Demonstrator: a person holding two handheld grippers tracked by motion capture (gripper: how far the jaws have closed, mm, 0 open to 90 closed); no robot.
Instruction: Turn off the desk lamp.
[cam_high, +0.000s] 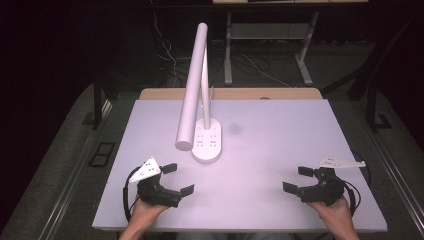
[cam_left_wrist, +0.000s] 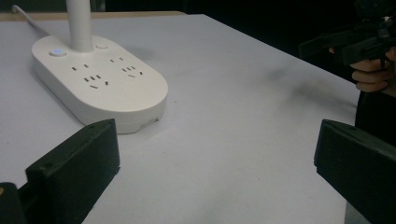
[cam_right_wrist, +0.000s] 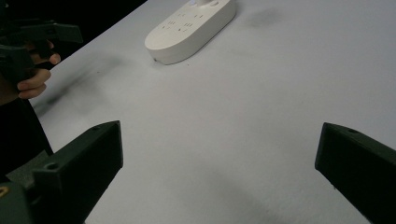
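From the high view, the left gripper (cam_high: 179, 179) and right gripper (cam_high: 295, 179) rest near the front of the white table (cam_high: 280, 130), both wide open and holding nothing. The desk lamp (cam_high: 207, 142) stands behind the left gripper, apart from it. Through the left gripper view, the lamp base (cam_left_wrist: 100, 84) lies just ahead of one jaw. Through the right gripper view, it (cam_right_wrist: 189, 29) sits far off.

You worked at a white table (cam_high: 280, 150) with a wooden strip (cam_high: 230, 93) along its far edge. Grey carpet (cam_high: 60, 165) lay around it, and the room beyond was dark. Behind stood a second desk's metal legs (cam_high: 305, 55), with loose cables (cam_high: 165, 52) on the floor.
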